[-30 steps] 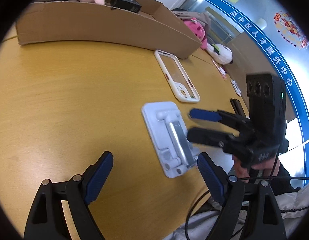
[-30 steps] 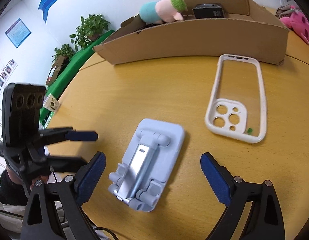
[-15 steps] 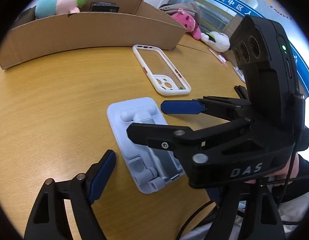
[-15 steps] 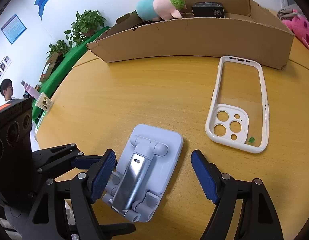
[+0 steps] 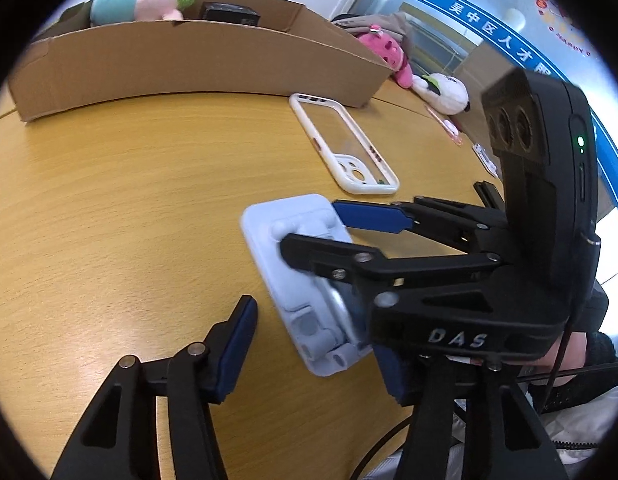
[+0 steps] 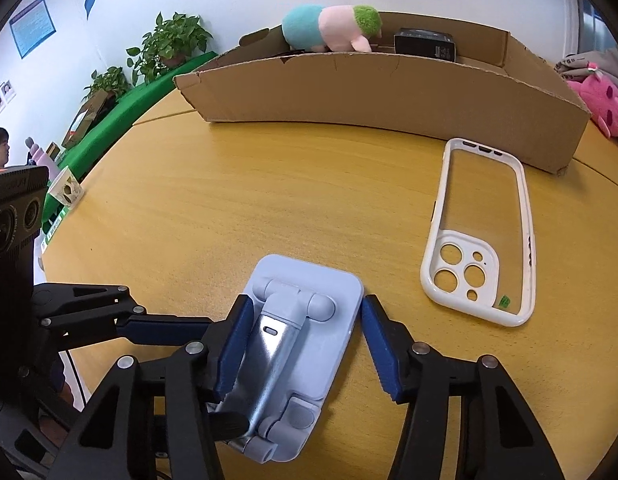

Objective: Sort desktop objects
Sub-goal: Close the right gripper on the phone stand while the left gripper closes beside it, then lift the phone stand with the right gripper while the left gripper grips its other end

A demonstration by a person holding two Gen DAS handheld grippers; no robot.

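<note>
The left gripper (image 6: 121, 332) reaches in from the left edge of the wooden table (image 6: 269, 200), its jaws closing, one pad left of the phone stand (image 6: 305, 344) and clear of it. The stand lies flat near the table's front edge. The right gripper (image 6: 305, 348) straddles it, jaws closing, pads at both sides; whether they press I cannot tell. Right of it lies a white phone case (image 6: 485, 236); behind stands a cardboard box (image 6: 389, 92).
</note>
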